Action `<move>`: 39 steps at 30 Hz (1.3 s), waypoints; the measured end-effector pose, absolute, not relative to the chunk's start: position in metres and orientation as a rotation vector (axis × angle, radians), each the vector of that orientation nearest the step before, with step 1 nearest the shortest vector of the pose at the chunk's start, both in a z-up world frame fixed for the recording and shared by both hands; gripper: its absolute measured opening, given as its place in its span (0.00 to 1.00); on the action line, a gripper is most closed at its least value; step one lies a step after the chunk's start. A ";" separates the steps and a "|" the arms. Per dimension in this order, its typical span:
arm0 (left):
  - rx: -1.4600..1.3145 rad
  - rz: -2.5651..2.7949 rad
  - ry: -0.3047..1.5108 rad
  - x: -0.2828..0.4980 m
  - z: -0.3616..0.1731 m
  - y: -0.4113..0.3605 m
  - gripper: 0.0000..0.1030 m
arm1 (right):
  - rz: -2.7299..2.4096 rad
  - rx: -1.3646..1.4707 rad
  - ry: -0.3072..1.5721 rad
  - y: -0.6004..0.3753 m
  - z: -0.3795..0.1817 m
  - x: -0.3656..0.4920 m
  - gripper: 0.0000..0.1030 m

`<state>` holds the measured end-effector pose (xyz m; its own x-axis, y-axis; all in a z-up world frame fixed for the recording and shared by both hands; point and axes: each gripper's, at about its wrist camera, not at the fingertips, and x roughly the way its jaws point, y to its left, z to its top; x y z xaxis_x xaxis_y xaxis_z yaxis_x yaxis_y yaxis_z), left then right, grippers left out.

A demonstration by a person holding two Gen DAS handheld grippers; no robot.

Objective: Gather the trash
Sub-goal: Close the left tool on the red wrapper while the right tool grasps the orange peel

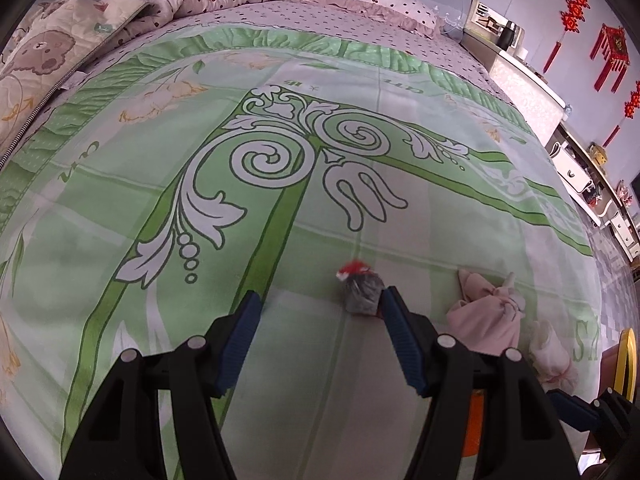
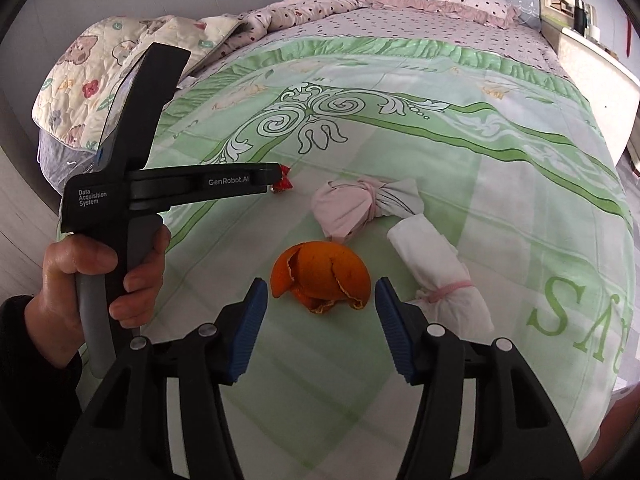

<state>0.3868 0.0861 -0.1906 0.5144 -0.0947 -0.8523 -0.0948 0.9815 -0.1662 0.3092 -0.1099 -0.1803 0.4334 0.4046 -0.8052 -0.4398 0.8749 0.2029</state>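
Observation:
A crumpled red and grey wrapper (image 1: 360, 290) lies on the green bedspread (image 1: 280, 120); it also shows in the right wrist view (image 2: 283, 180). My left gripper (image 1: 320, 304) is open, the wrapper just beyond and beside its right finger (image 1: 396, 316). An orange peel (image 2: 320, 276) lies on the bedspread (image 2: 440, 128) just ahead of my right gripper (image 2: 318, 292), which is open, jaws to either side of the peel's near edge. The left gripper's body (image 2: 160, 184) shows at the left of the right wrist view, its tip at the wrapper.
A pink tied cloth bundle (image 2: 360, 204) (image 1: 486, 312) and a white tied bundle (image 2: 440, 268) (image 1: 552, 356) lie right of the peel. Pillows and folded quilts (image 2: 140, 52) are at the far end. A cabinet (image 1: 524, 80) stands right of the bed. A yellow rim (image 1: 626, 360) shows at the bed's right edge.

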 end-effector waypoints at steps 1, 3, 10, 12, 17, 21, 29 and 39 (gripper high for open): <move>-0.199 0.000 1.032 0.388 -0.192 0.086 0.58 | 0.525 -0.038 0.995 -0.109 -0.183 0.312 0.52; -0.193 -0.005 1.026 0.389 -0.194 0.085 0.56 | 0.528 -0.035 1.002 -0.107 -0.188 0.316 0.48; -0.224 -0.025 1.002 0.399 -0.192 0.092 0.53 | 0.549 -0.009 1.001 -0.103 -0.196 0.328 0.47; -0.223 -0.025 0.995 0.402 -0.192 0.093 0.53 | 0.557 -0.008 1.001 -0.101 -0.198 0.330 0.46; -0.186 -0.011 0.990 0.411 -0.198 0.088 0.45 | 0.564 -0.005 1.007 -0.100 -0.202 0.332 0.40; -0.196 0.004 0.977 0.414 -0.199 0.091 0.18 | 0.566 -0.029 0.993 -0.098 -0.201 0.330 0.35; -0.212 -0.003 0.962 0.408 -0.192 0.100 0.01 | 0.566 -0.019 0.987 -0.100 -0.196 0.327 0.32; -0.129 -0.007 0.897 0.416 -0.165 0.088 0.36 | 0.583 0.023 0.999 -0.106 -0.192 0.327 0.32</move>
